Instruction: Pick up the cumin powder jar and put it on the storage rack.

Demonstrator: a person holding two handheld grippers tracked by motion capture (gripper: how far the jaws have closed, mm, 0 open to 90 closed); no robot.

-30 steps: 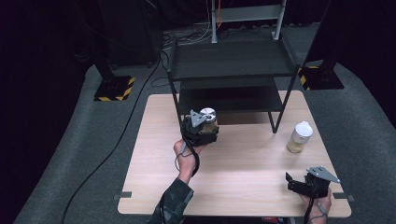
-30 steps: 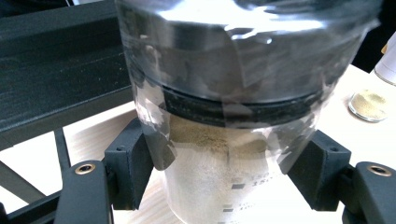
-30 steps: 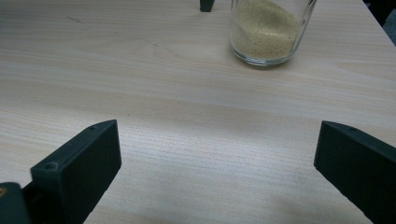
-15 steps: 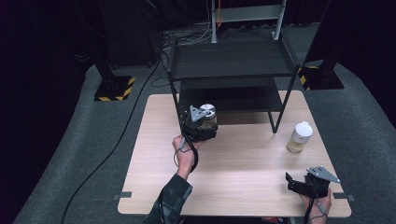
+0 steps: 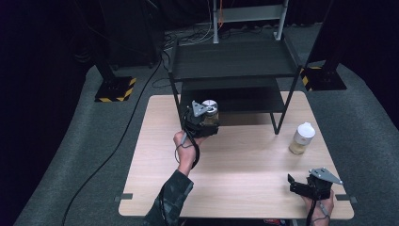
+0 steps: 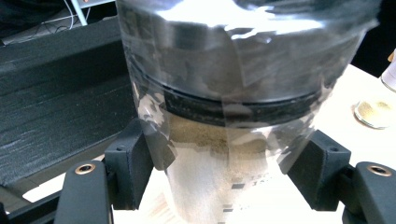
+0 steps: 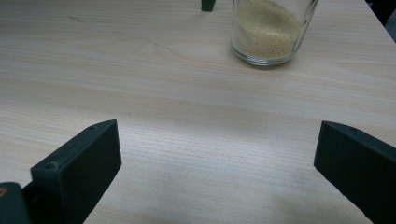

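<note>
A pale wooden worktop [image 5: 244, 155] stands on dark grey carpet floor [image 5: 70, 160] in a dim room with black surroundings. A black two-tier metal shelf rack [image 5: 233, 61] stands across the worktop's far edge. Beyond either far corner sits a black stand base with yellow-black hazard stripes [image 5: 113, 89]. Cables [image 5: 117, 146] trail across the floor.
</note>
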